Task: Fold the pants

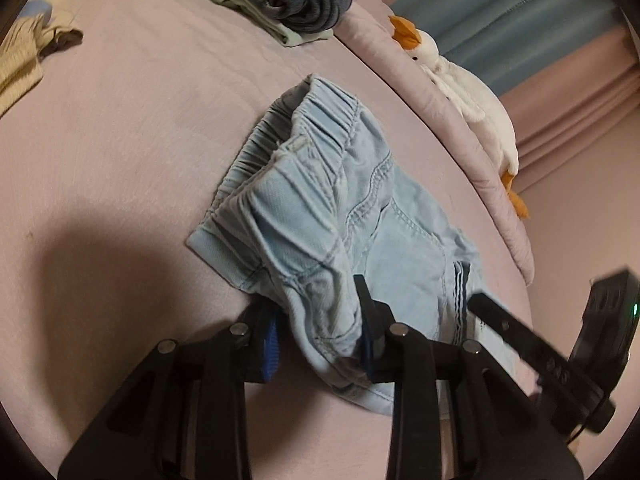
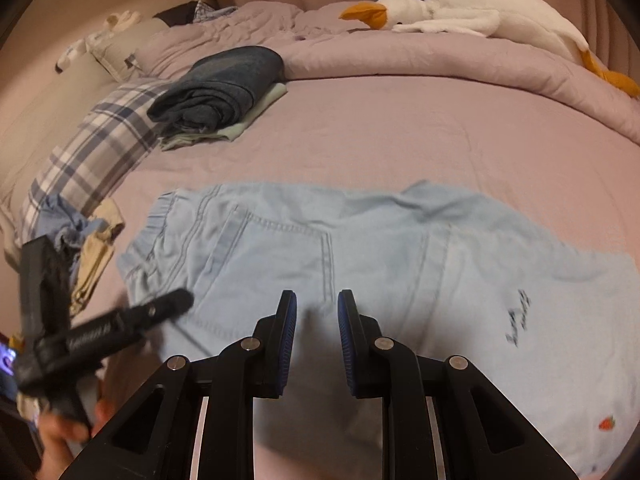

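1. Left wrist view: a pink-sheeted bed (image 1: 120, 152) fills the frame, with a rolled quilt (image 1: 452, 120) along its upper right edge and a plush goose (image 1: 472, 104) lying on it; blue curtain (image 1: 520, 20) is seen behind. The light-blue pants (image 1: 320, 208) lie at centre, waistband bunched. The left gripper (image 1: 320, 320) is seen at the bottom with its jaws pinching a fold of the pants. Folded clothes (image 1: 280, 4) sit at the top. The right gripper (image 1: 520, 340) enters blurred at lower right.

2. Right wrist view: the pants (image 2: 360, 260) are spread across the middle. The right gripper (image 2: 317, 320) hovers with jaws slightly parted, nothing between them. Bare sheet lies open above the pants. The left gripper (image 2: 120, 320) is blurred at lower left, a hand (image 2: 60, 436) partly cut off.
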### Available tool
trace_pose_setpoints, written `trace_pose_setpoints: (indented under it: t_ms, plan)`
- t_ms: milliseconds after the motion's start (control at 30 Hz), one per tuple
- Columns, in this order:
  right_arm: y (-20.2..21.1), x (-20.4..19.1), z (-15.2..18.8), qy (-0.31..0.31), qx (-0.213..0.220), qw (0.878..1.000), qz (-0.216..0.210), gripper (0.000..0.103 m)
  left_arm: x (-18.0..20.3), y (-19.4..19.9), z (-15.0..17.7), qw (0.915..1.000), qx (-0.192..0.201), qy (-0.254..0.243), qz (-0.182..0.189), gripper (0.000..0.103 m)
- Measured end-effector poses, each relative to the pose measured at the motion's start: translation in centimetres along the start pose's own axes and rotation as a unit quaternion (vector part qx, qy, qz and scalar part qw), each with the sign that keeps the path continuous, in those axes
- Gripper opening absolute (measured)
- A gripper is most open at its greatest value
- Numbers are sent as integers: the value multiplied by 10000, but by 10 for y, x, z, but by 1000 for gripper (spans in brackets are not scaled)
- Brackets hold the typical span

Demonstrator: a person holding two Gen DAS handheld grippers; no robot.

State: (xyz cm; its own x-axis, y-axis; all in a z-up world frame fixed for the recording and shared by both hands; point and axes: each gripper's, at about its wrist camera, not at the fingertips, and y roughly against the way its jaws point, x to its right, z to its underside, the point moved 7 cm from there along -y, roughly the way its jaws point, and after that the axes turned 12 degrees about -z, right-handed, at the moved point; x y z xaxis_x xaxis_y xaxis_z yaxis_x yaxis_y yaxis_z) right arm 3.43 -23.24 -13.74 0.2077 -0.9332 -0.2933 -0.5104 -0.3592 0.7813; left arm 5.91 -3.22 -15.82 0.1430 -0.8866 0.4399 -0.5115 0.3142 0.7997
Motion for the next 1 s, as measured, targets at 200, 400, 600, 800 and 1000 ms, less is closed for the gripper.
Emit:
trace_pose_setpoints:
  t_ms: [200,400,600,800,1000]
  plan:
    - [-24,7,-15,267,-204,9975,615,20,5,-2,-2,9995,41,-285,-146,31]
    - [-47,26,-3,-122,-558,9968,564,20,7,-3,-3,9981,37,-543,-294,31]
    - [-23,17,15,-276,-690,9962,457,21,10,-4,-4,9968,56,-691,-408,31]
    - [-9,6,46,-42,-799,9957,458,21,12,-5,-5,9944,119,-890,-565,31]
    - [1,-2,60,-96,-1013,9941,375,21,15,-6,-5,9915,142,-1065,-729,31]
